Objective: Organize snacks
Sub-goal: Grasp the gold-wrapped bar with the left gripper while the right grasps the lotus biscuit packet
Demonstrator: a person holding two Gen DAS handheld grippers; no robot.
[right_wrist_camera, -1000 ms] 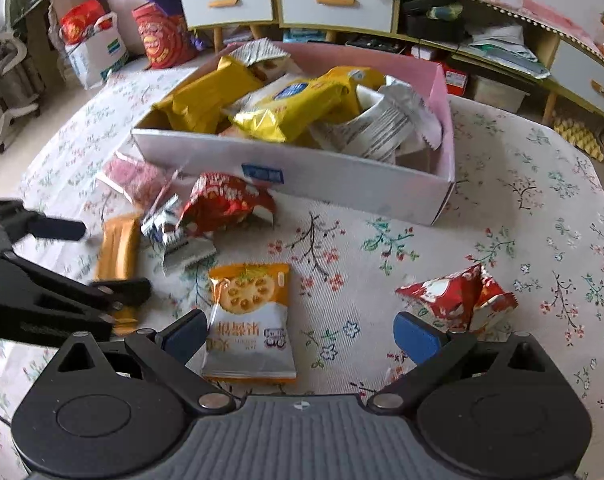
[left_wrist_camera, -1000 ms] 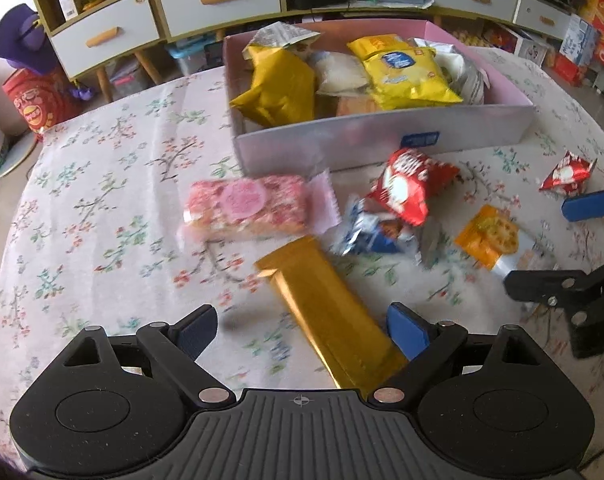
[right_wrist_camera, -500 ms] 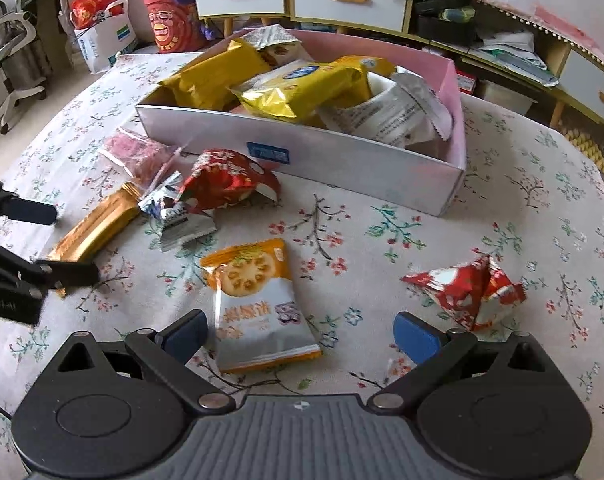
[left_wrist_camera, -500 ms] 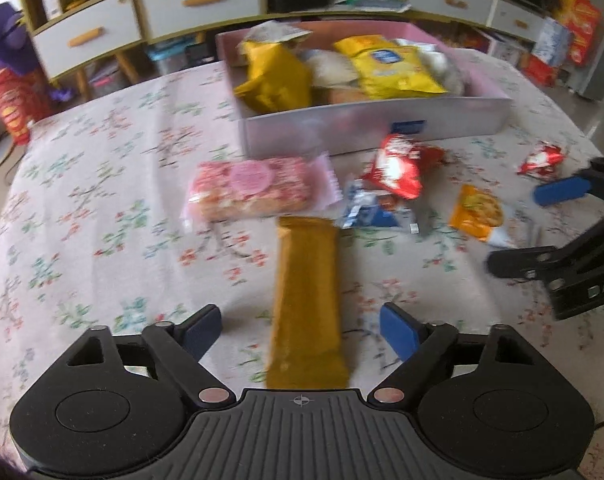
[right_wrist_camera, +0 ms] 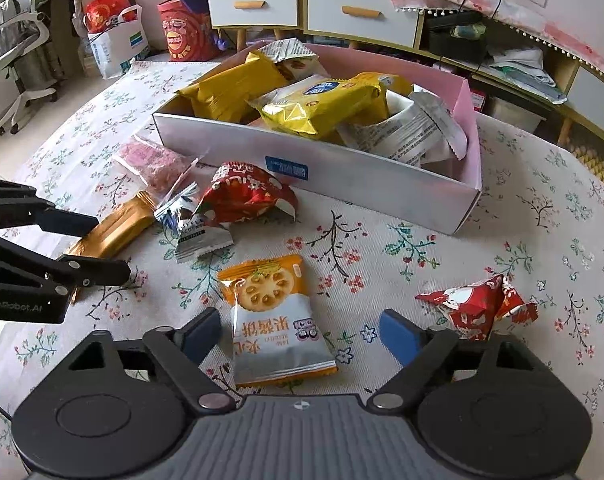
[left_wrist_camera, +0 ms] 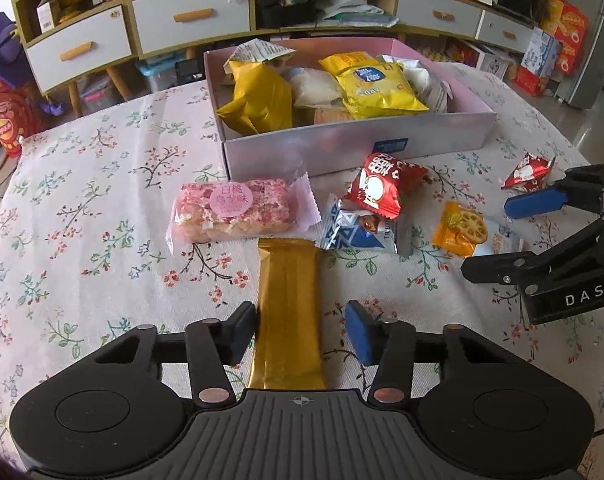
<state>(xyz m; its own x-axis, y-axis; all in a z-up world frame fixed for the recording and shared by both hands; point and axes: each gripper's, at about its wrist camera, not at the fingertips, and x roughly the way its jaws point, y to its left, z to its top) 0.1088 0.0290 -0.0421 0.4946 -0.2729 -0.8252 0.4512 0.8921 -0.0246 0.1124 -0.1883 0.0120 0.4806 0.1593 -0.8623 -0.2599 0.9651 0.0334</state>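
Note:
My left gripper [left_wrist_camera: 302,326] is open around the near end of a long gold bar [left_wrist_camera: 288,312] that lies on the table; its jaws stand close to the bar's sides, the left one nearly touching. My right gripper [right_wrist_camera: 298,334] is open with an orange-and-white cracker packet [right_wrist_camera: 276,320] lying between its jaws on the table. A pink-lined white box [left_wrist_camera: 353,144] holds several snack bags. A pink rice cake packet [left_wrist_camera: 234,210], a red bag [left_wrist_camera: 383,188], a blue-and-white packet [left_wrist_camera: 355,228] and another red bag [right_wrist_camera: 479,306] lie loose.
The round table has a floral cloth [left_wrist_camera: 82,208]. White drawer cabinets [left_wrist_camera: 182,24] stand behind the table. The right gripper shows at the right in the left wrist view [left_wrist_camera: 541,232]; the left gripper shows at the left in the right wrist view [right_wrist_camera: 74,248].
My left gripper lined up with the gold bar, moved over its near end, and its jaws narrowed. My right gripper moved closer over the cracker packet.

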